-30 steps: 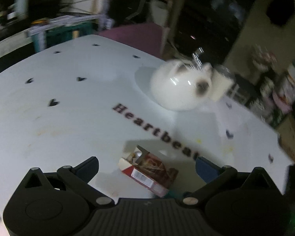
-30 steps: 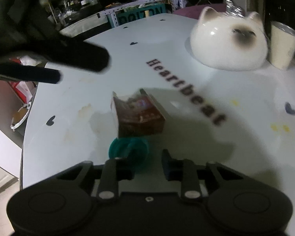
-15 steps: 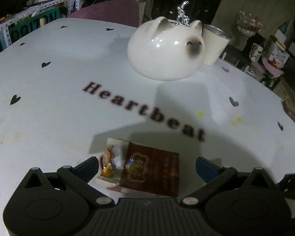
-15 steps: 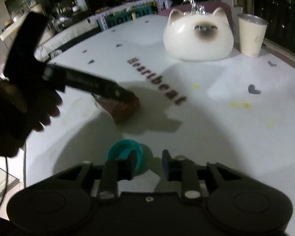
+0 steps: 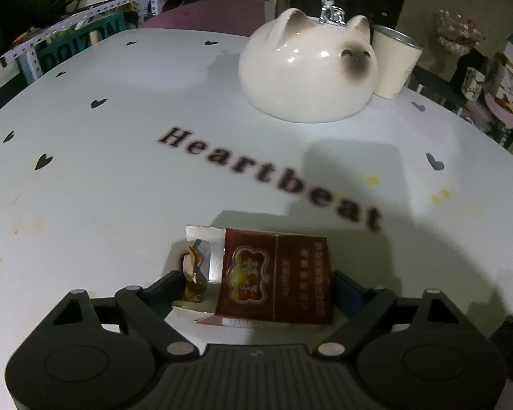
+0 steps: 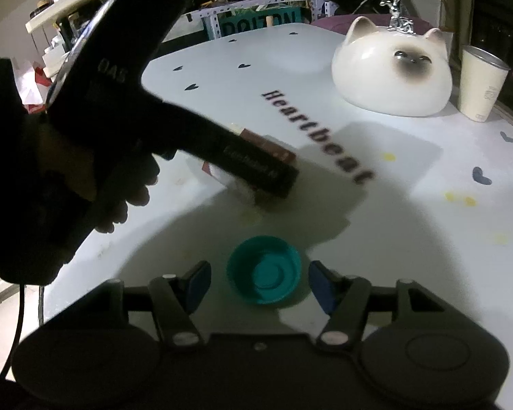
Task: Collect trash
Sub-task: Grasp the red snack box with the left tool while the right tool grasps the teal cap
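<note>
White heart-dotted "Heartbeat" table (image 5: 119, 177) in dim cluttered room, left claw (image 5: 256, 282) narrowing, unclenched, around cigarette pack (image 5: 277, 276), right claw (image 6: 258, 283) widening, released, around teal cap (image 6: 264, 279).

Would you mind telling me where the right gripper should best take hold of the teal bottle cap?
Probably across its round rim, coming down from above. The teal bottle cap lies open side up on the table, and the right gripper has just been opening with a finger on either side, not touching.

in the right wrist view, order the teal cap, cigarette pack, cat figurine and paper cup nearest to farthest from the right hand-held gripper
1. teal cap, between the right hand-held gripper fingers, untouched
2. cigarette pack, farther up the table, left of centre
3. cat figurine, far right
4. paper cup, beside the figurine at the right edge; about as far, too close to call
</note>
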Demonstrator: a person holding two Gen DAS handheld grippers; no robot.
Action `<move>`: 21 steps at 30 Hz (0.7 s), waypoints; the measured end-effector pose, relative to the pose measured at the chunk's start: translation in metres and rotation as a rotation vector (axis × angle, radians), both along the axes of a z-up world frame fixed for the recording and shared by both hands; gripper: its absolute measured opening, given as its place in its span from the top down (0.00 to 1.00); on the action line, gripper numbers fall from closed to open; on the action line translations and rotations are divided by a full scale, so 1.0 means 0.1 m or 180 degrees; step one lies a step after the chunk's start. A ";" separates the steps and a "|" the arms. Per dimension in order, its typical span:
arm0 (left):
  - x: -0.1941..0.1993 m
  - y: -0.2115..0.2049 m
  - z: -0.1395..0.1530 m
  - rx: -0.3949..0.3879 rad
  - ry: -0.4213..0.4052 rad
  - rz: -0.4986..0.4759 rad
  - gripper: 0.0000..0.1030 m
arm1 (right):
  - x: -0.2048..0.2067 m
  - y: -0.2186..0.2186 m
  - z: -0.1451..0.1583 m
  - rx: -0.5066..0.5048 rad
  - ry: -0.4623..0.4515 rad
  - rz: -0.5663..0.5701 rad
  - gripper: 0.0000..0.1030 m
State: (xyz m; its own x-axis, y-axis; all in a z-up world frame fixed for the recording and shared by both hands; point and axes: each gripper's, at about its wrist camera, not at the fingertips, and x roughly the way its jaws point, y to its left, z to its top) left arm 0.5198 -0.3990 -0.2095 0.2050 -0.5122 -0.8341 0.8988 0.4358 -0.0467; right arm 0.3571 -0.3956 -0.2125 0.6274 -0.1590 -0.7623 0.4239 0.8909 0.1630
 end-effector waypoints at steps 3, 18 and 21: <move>0.00 0.06 0.02 -0.0037 0.0058 0.0084 0.13 | 0.00 0.03 -0.01 -0.0027 0.0017 0.0005 0.52; -0.04 0.72 0.36 -0.0237 0.0103 0.0628 0.13 | -0.02 -0.02 0.17 -0.0098 -0.0028 -0.0158 0.52; -0.06 0.91 0.46 -0.0294 0.0085 0.0729 0.13 | -0.01 0.02 0.25 -0.0166 -0.0065 -0.0145 0.52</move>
State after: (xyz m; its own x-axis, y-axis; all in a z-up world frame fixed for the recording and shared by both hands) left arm 0.5138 -0.3078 -0.1635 0.3029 -0.5293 -0.7926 0.7750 0.6207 -0.1184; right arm 0.3563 -0.3939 -0.1870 0.6339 -0.2269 -0.7394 0.4611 0.8784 0.1258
